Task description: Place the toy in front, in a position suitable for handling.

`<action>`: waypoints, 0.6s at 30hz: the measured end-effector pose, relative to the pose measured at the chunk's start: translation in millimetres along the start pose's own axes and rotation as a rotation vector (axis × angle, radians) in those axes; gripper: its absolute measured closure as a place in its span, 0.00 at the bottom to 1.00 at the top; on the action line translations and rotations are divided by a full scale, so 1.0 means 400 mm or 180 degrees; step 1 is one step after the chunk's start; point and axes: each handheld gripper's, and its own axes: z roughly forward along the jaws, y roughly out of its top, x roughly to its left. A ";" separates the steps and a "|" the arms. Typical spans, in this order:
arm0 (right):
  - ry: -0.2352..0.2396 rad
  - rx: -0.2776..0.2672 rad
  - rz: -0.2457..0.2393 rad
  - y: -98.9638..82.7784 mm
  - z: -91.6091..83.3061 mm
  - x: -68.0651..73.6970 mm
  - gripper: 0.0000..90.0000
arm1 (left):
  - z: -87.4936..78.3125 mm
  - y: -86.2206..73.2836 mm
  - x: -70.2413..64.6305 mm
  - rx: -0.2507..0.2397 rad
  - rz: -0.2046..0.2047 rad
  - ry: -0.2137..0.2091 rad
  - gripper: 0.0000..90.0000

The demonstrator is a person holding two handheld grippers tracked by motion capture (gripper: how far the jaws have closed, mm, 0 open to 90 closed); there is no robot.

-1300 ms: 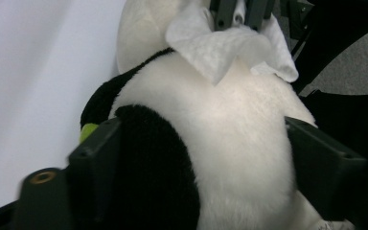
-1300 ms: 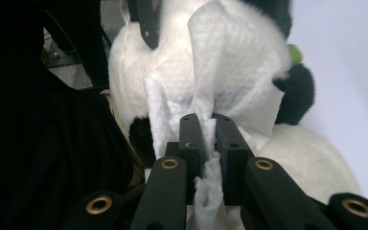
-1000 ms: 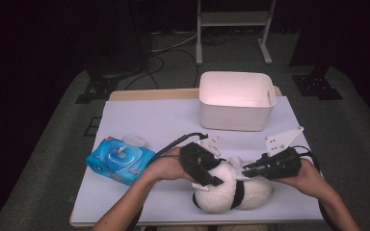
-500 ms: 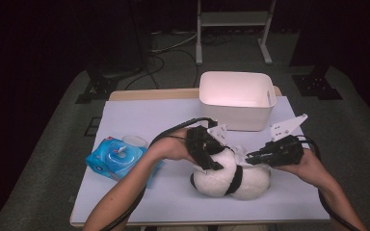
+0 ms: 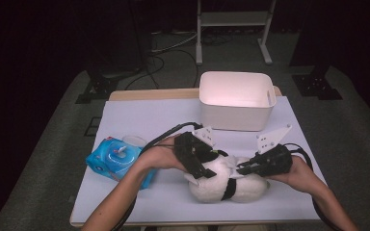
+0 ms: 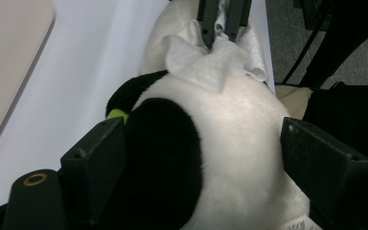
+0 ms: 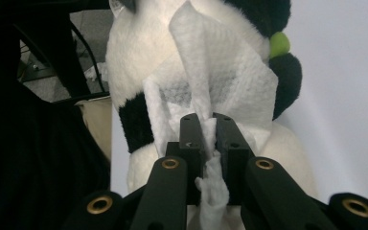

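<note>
Left gripper (image 6: 201, 158) jaws just widened around black-and-white plush panda toy (image 5: 224, 180), pads barely off it, right gripper (image 7: 210, 129) jaws clamped on thin white tissue (image 7: 220, 72) draped over toy

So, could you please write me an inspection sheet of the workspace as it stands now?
Surface: table under a white sheet, wooden edge at the back.
Job's things: plush panda lying near the front edge; white wipe draped on it.
Clutter: white bin at the back; blue wet-wipe pack at the left.
Grippers: left gripper has just been opening, its jaws either side of the panda's body; right gripper shut on the wipe.
Cables: black cable trailing from the left gripper; more cables on the floor behind.
Surroundings: grey carpet, white stand legs, dark background.
</note>
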 end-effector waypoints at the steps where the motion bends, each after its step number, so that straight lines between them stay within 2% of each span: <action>1: 0.0003 0.0003 -0.0010 0.000 0.002 0.006 0.92 | -0.006 -0.004 -0.004 -0.0011 -0.0024 0.0034 0.16; 3: 0.0022 -0.0014 -0.0035 -0.002 0.007 0.020 0.92 | -0.012 -0.014 -0.012 -0.0024 -0.0068 0.0066 0.16; 7: 0.0052 -0.0031 -0.0039 -0.004 0.011 0.030 0.92 | -0.006 -0.030 -0.027 -0.0007 -0.0121 0.0045 0.16; 10: 0.0066 -0.0039 -0.0039 -0.006 0.012 0.040 0.92 | 0.003 -0.041 -0.041 -0.0007 -0.0091 0.0046 0.18; 11: 0.0058 -0.0023 -0.0088 -0.002 0.012 0.050 0.92 | 0.006 -0.045 -0.047 -0.0014 -0.0066 0.0041 0.23; 12: 0.0058 -0.0023 -0.0088 -0.002 0.012 0.050 0.92 | 0.009 -0.049 -0.052 -0.0022 -0.0043 0.0050 0.23; 15: 0.0106 -0.0041 -0.0134 0.017 0.011 0.060 0.92 | 0.013 -0.056 -0.062 -0.0116 -0.0033 0.0072 0.25; 18: 0.0131 0.0018 -0.0222 0.045 0.036 0.064 0.92 | 0.018 -0.059 -0.071 -0.0103 0.0000 0.0077 0.25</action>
